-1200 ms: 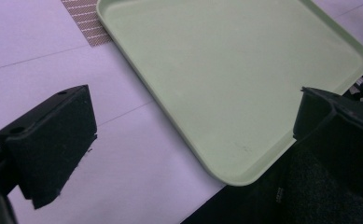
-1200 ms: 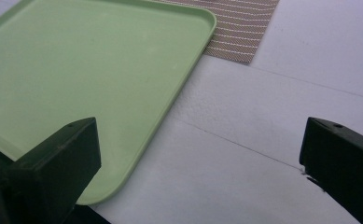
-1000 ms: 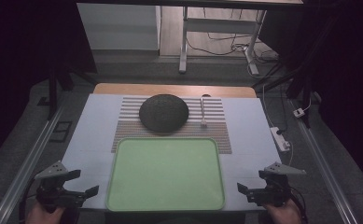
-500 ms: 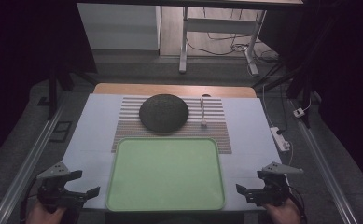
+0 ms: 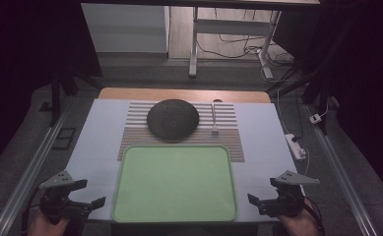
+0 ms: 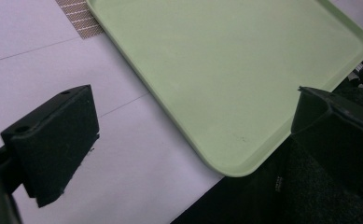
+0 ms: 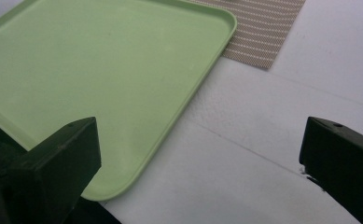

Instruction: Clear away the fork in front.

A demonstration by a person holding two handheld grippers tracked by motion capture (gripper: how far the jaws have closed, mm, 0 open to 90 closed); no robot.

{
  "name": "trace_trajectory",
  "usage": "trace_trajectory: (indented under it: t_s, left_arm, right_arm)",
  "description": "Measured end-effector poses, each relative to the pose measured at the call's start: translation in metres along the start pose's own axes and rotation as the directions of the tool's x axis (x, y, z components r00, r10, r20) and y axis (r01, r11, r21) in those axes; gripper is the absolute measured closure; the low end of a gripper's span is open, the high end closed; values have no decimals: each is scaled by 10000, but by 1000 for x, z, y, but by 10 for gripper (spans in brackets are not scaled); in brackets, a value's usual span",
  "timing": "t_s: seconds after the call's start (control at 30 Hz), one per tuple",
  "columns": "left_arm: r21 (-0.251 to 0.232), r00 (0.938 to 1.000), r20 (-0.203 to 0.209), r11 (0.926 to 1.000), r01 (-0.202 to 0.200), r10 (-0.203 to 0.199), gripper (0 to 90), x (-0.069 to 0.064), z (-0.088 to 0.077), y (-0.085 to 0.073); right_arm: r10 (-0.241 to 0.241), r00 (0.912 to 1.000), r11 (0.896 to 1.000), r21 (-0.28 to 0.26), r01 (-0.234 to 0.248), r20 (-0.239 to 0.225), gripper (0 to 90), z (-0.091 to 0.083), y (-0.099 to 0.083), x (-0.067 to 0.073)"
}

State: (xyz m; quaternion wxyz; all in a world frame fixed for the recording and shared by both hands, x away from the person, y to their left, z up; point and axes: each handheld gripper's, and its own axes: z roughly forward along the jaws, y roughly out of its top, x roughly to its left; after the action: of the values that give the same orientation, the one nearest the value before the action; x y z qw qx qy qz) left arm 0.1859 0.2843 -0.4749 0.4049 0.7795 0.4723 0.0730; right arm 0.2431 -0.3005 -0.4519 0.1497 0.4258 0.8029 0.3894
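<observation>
A pale green tray (image 5: 130, 196) lies empty at the near middle of the white table, overlapping a striped mat (image 5: 228, 135). On the mat sit a dark round bowl-like dome (image 5: 173, 118) and a small white utensil (image 5: 214, 118). My left gripper (image 5: 88, 204) hovers open at the tray's near left corner (image 6: 226, 163), jaws wide apart with nothing between them. My right gripper (image 5: 255, 200) hovers open at the tray's near right corner (image 7: 104, 186), also holding nothing. A hand shows behind each gripper at the bottom edge.
A white power strip (image 5: 296, 146) lies at the table's right edge. Metal rails (image 5: 26, 172) run along both sides. A wooden strip (image 5: 179, 94) edges the far side, with desk legs and cables on the floor beyond.
Both grippers have drifted slightly toward the near edge of the table; the right one shifted a little left. Tray, dome and utensil stay put.
</observation>
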Motion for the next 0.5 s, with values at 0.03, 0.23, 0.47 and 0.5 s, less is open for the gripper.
trace_trajectory:
  t_s: [0.03,0.23,0.47,0.5]
  left_arm:
    - [5,10000,-4,10000,4,-4,11,0,0,0]
    - [-12,10000,-4,10000,37,-37,11,0,0,0]
    - [-89,10000,17,9999,85,-85,10,1,-1,0]
    - [-95,10000,20,9999,91,-91,10,1,-1,0]
  right_arm:
    - [-94,10000,9999,-71,94,17,0,0,1,0]
    - [-172,9998,9998,-69,171,-79,0,2,4,-2]
    - [-214,9987,9996,-218,204,-469,0,10,10,0]
    - [-214,9987,9996,-218,204,-469,0,10,10,0]
